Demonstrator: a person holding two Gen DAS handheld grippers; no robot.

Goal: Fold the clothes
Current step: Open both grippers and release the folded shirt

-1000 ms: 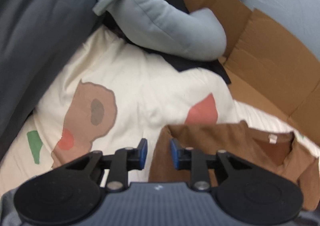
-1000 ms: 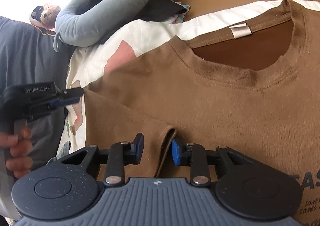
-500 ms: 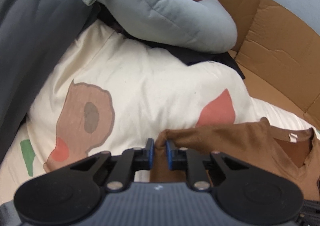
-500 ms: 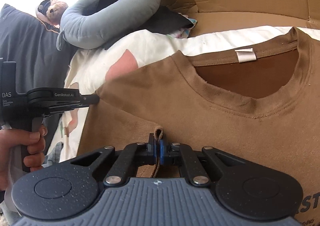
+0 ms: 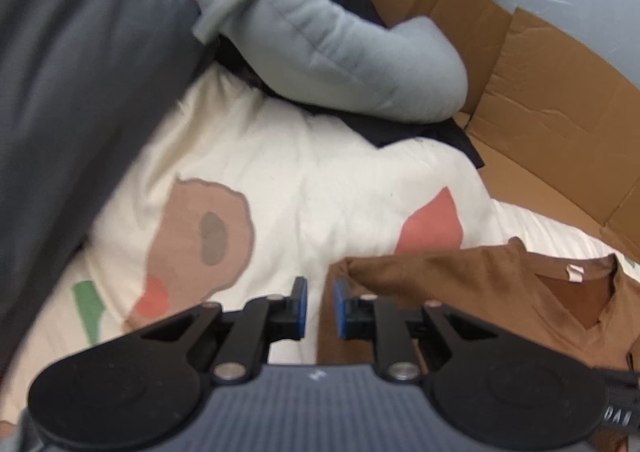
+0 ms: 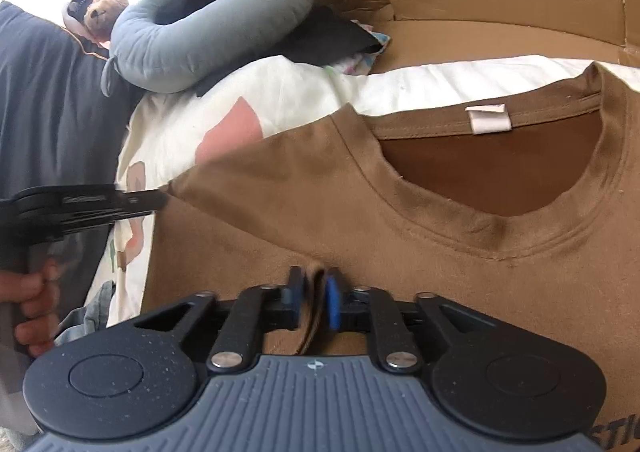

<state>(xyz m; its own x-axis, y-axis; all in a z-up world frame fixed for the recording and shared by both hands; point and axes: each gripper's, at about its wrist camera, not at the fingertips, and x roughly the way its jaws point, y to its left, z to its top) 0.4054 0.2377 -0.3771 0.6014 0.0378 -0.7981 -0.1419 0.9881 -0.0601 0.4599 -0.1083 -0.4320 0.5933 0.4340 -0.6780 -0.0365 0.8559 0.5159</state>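
Right gripper (image 6: 314,302) fingers have parted, opening around the shirt (image 6: 400,211) fold; left gripper (image 5: 319,306) fingers narrow, empty.

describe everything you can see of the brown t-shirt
The brown t-shirt is soft, matte knit with a ribbed round collar and a white label inside the back of the neck. It lies front up, collar away from the camera, on a cream printed cover. Dark lettering shows at its lower right edge. A folded sleeve hem stands between the pads of the right tool, whose jaws are opening. The left tool sits at the shoulder corner, its pads apart.
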